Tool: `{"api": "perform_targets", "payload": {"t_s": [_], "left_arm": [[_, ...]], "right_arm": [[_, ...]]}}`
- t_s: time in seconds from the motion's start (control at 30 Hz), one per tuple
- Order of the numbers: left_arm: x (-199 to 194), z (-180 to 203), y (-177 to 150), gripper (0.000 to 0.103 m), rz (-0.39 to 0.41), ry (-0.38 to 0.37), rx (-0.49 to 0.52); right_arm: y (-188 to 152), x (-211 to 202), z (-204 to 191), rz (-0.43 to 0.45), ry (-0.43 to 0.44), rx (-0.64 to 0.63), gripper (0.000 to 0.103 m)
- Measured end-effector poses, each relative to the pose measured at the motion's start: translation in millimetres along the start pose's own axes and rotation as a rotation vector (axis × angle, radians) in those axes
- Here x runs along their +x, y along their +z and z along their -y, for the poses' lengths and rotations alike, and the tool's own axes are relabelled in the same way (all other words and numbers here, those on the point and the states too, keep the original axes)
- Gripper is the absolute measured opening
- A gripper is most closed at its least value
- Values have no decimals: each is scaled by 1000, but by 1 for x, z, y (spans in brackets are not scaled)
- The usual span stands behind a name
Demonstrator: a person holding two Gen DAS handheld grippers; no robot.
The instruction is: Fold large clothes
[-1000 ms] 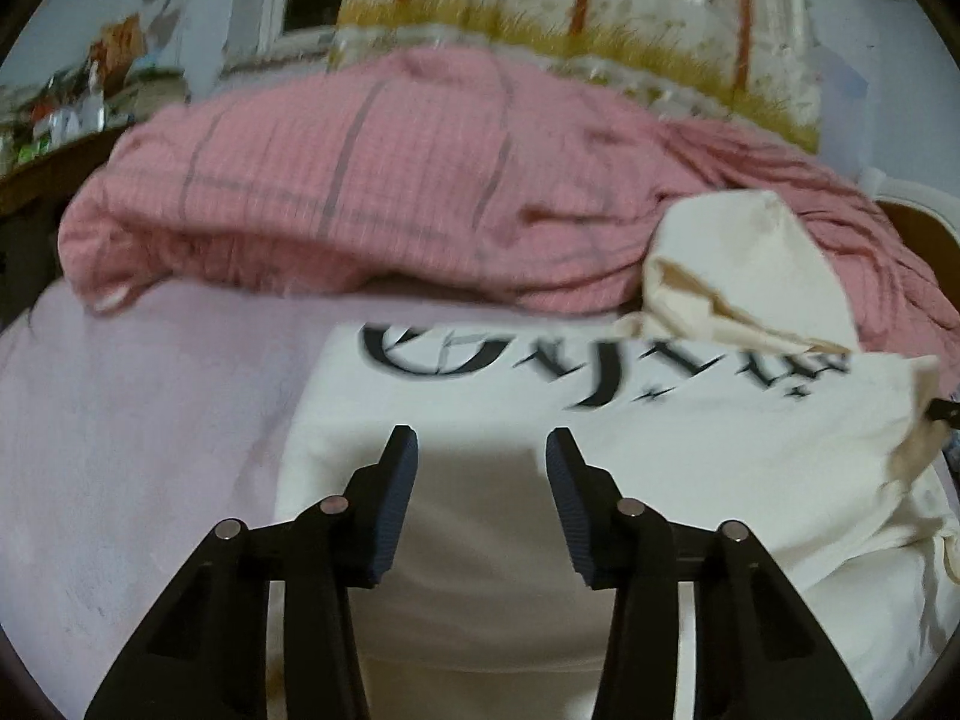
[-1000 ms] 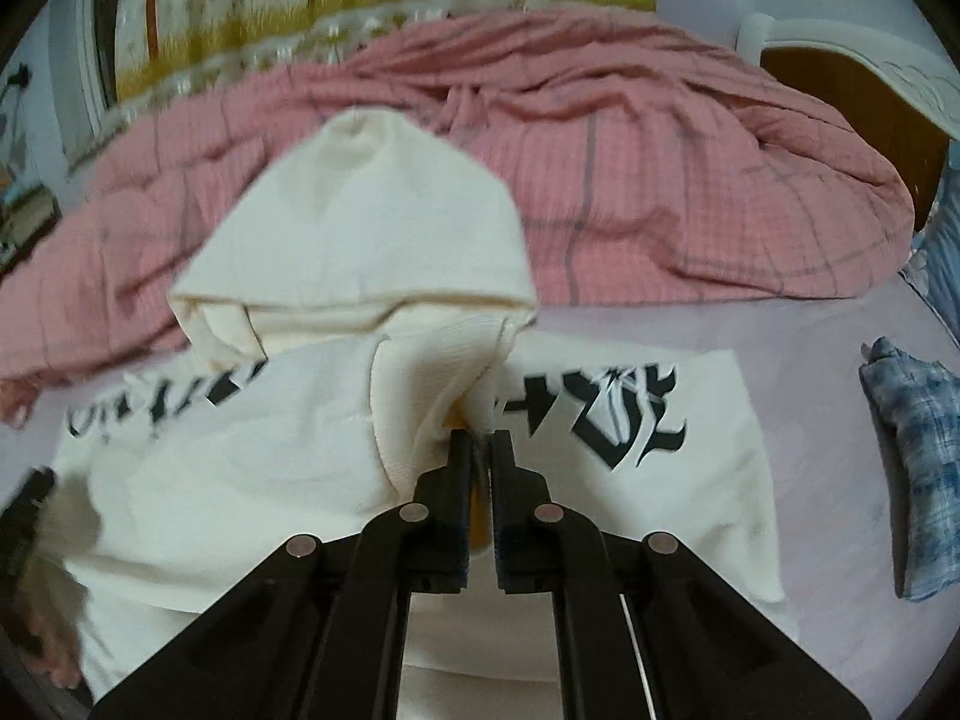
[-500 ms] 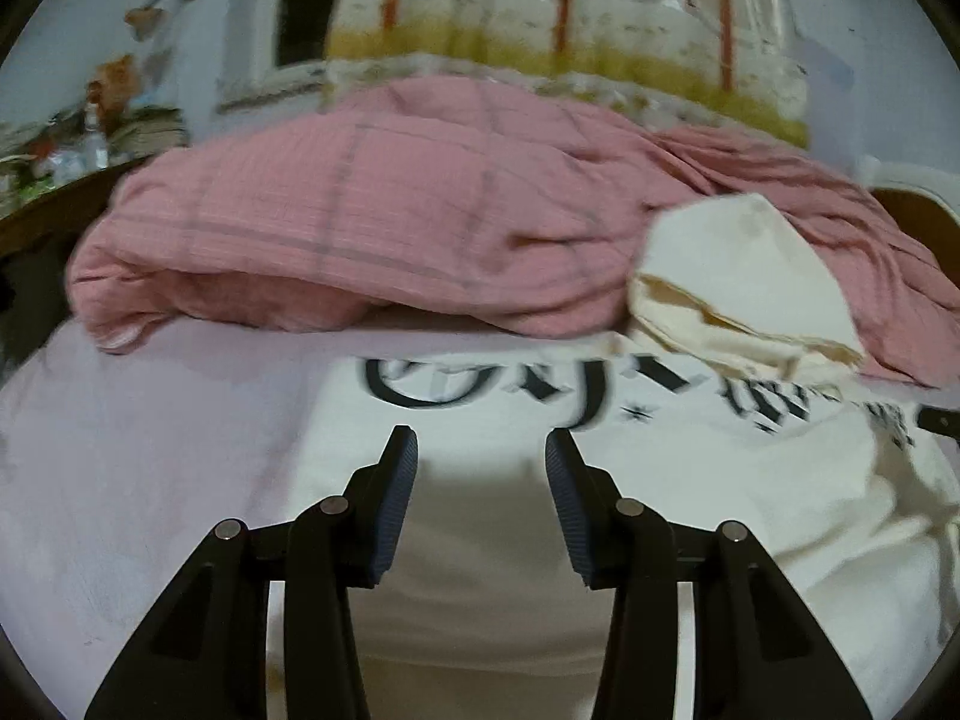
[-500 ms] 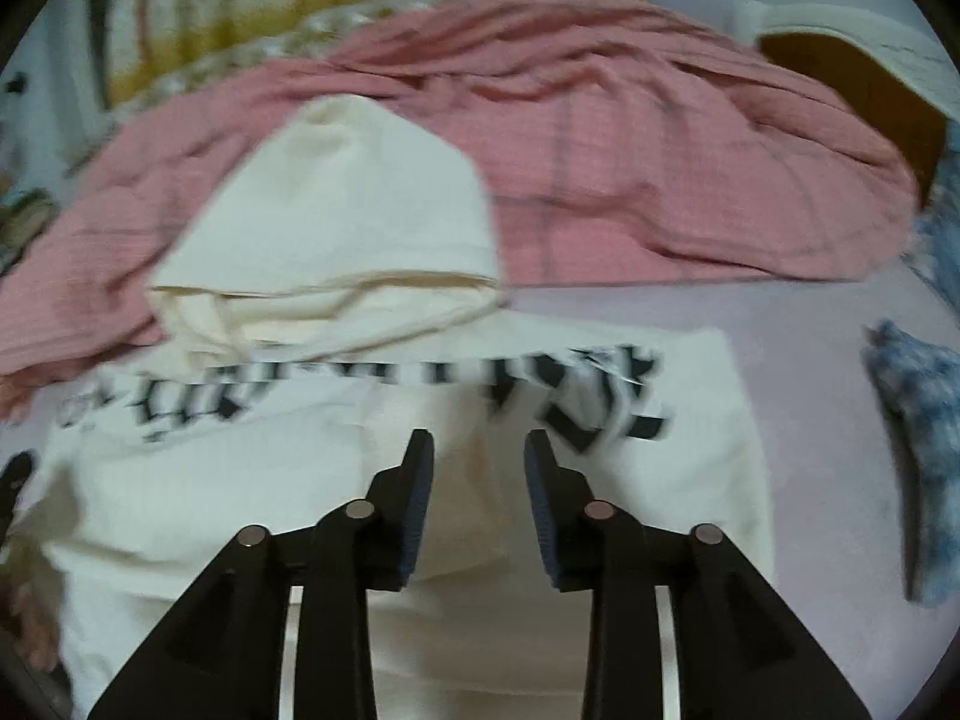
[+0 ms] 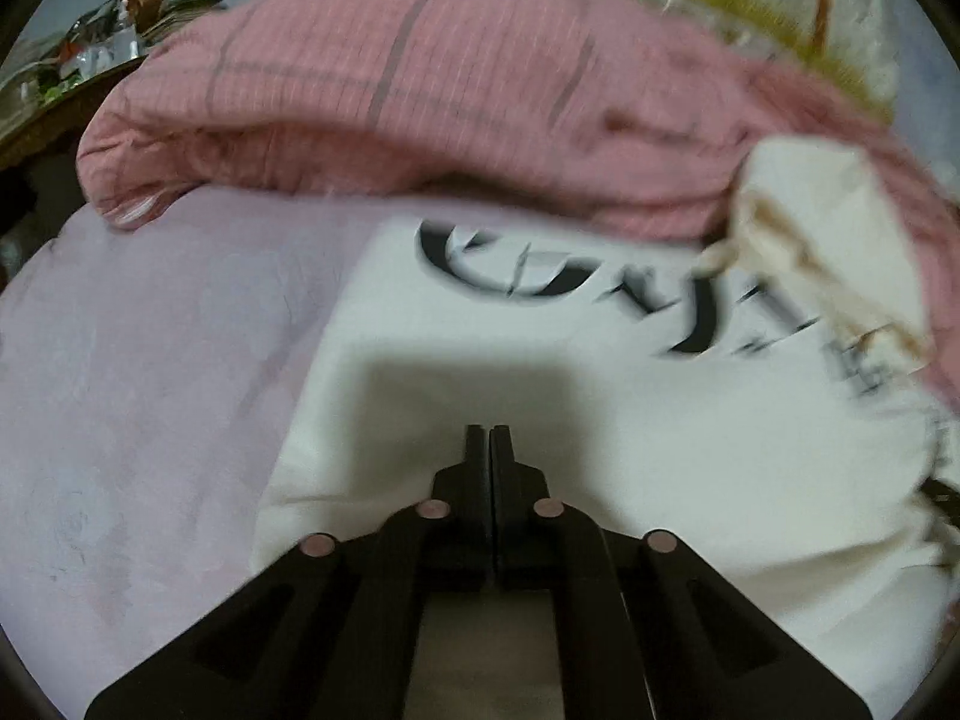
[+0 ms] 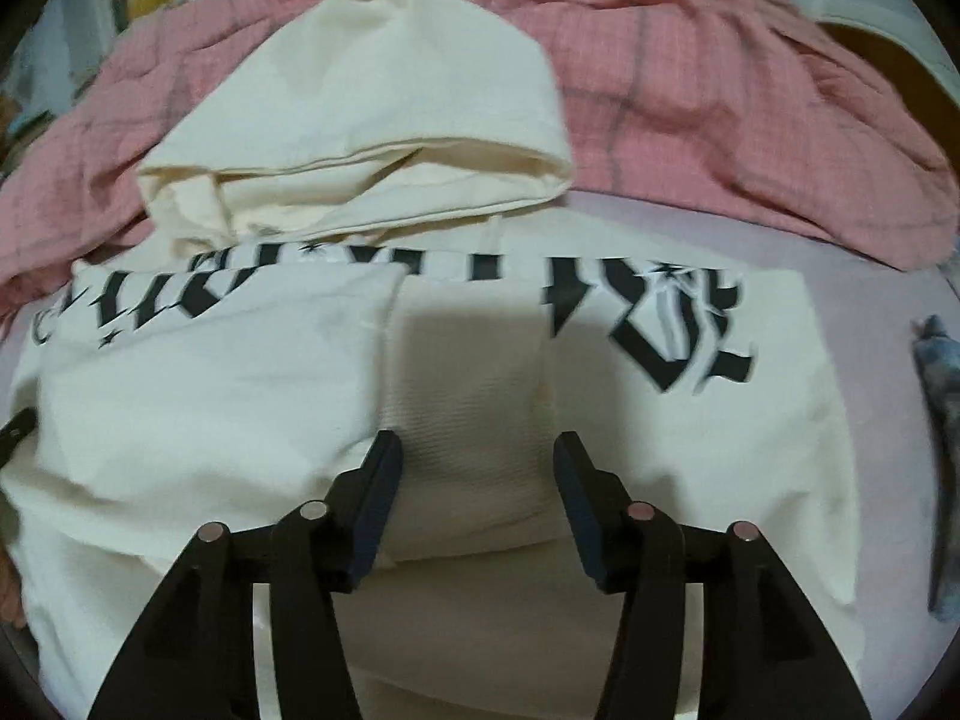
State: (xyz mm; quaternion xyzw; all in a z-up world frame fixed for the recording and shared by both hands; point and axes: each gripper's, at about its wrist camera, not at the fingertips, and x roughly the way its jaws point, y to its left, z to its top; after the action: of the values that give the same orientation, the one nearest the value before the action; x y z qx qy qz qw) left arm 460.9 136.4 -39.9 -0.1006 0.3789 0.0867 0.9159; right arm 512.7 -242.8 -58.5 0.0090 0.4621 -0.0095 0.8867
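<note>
A cream hoodie (image 5: 660,432) with black gothic lettering lies flat on the pale pink bed sheet (image 5: 150,390). Its hood (image 6: 384,96) rests against a pink blanket. A folded-in sleeve with a ribbed cuff (image 6: 468,420) lies across its chest. My left gripper (image 5: 491,438) is shut just above the hoodie's left part, with no cloth visible between the jaws. My right gripper (image 6: 477,468) is open and empty, its fingers on either side of the ribbed cuff. The hoodie also fills the right wrist view (image 6: 750,420).
A rumpled pink checked blanket (image 5: 420,96) is heaped along the far side of the bed (image 6: 750,120). A blue patterned cloth (image 6: 939,420) lies at the right edge. A cluttered shelf (image 5: 102,60) stands at the far left.
My right gripper opened and let go of the sleeve, which now lies flat on the chest. My left gripper closed from open and moved closer to the hoodie.
</note>
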Motion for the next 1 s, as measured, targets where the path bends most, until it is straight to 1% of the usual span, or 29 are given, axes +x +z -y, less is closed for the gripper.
{"api": "perform_targets", "payload": {"t_s": [0.07,0.1,0.13,0.17,0.2,0.23,0.27,0.33,0.37,0.43,0.47,0.53,0.6,0.63,0.67,0.7,0.73,0.8,0.83,0.9,0.93,0.97,1.0], "left_arm": [[-30,10,9,2,108,-22,58],[-49,19,13,2,163,-43,99],[-65,27,16,2,188,-76,127],[-77,36,19,2,197,-121,146],[-85,46,22,2,196,-163,161],[-86,57,28,2,181,-189,177],[-82,73,33,2,142,-204,195],[-58,105,47,3,53,-238,205],[-45,116,51,4,23,-243,209],[-9,140,54,4,-45,-214,229],[5,145,51,4,-63,-199,229],[36,147,43,3,-104,-106,228],[59,132,34,3,-115,10,205],[64,123,29,3,-94,22,191],[67,114,28,3,-89,-9,162],[72,105,32,3,-115,-50,116],[73,101,35,3,-121,-67,95],[73,101,35,3,-108,-64,101],[72,103,34,0,-99,-56,117],[66,108,35,1,-76,-66,153],[62,110,36,8,-62,-82,164],[59,112,37,17,-51,-90,172],[56,113,38,41,-33,-83,177]], "right_arm": [[4,-9,10,4,55,79,54],[6,-18,15,31,93,112,54],[8,-26,18,62,109,123,54],[10,-34,19,92,108,119,54],[12,-42,19,121,94,107,54],[14,-48,20,145,86,95,54],[15,-52,20,163,85,84,54],[20,-54,20,180,98,71,54],[21,-54,22,184,100,72,54],[22,-54,32,176,112,93,53],[23,-56,38,183,125,103,53],[24,-61,48,206,118,132,53],[24,-62,55,213,114,135,53],[26,-59,56,203,122,137,53],[27,-56,56,189,130,139,53],[27,-52,54,174,141,140,53],[28,-50,51,163,152,137,53],[29,-48,38,159,168,104,53],[29,-49,29,162,167,73,53],[31,-51,9,174,155,12,53],[33,-50,2,173,150,2,53],[36,-47,-5,163,156,0,50],[40,-40,-12,137,172,0,47]]}}
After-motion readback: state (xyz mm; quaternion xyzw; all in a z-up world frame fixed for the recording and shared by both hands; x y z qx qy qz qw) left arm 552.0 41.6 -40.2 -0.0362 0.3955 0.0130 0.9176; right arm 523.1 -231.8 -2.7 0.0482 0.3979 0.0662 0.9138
